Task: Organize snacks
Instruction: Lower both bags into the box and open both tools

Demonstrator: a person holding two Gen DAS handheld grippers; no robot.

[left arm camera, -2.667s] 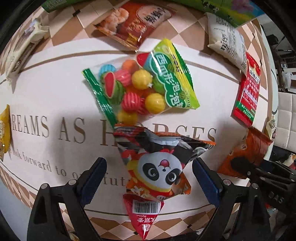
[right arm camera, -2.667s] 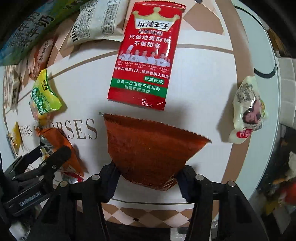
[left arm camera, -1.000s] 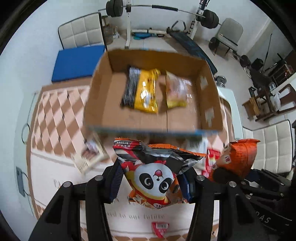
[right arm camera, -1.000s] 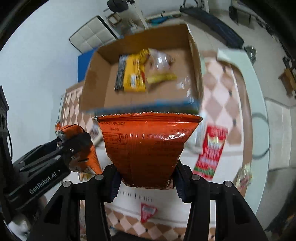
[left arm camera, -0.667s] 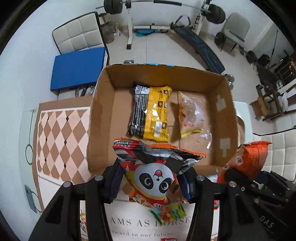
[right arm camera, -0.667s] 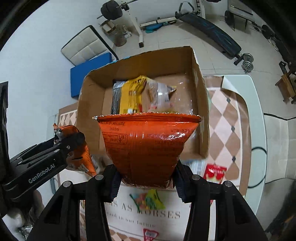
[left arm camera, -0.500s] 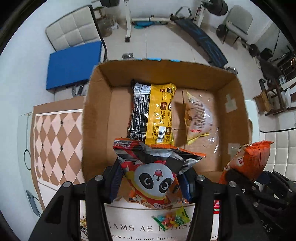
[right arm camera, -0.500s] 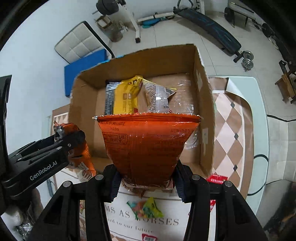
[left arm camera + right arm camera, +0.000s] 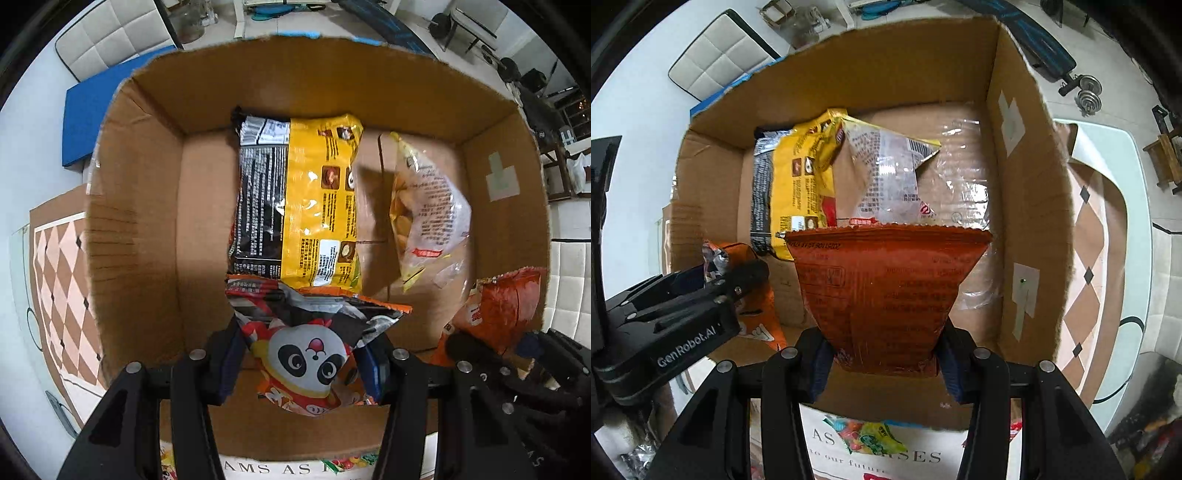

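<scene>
We have 2 packets poised above the open cardboard box (image 9: 133,229): our left gripper (image 9: 303,365) is clenched on the panda snack bag (image 9: 314,343), and our right gripper (image 9: 882,354) grips the orange-red snack bag (image 9: 890,288) by its lower end. To do this well, we judge we should lower each bag toward bare cardboard before letting go, the panda bag at 9 o'clock of the yellow-and-black packet (image 9: 295,199), the orange-red one near the clear bag of yellow snacks (image 9: 424,210), so nothing stacks crookedly. The box sits on a table with a checkered border (image 9: 59,288) and printed lettering, a fruit-candy bag (image 9: 871,439) lying at 6 o'clock. Beyond are white padded chairs (image 9: 716,59), a blue mat (image 9: 92,122) and dumbbells (image 9: 1087,94).
</scene>
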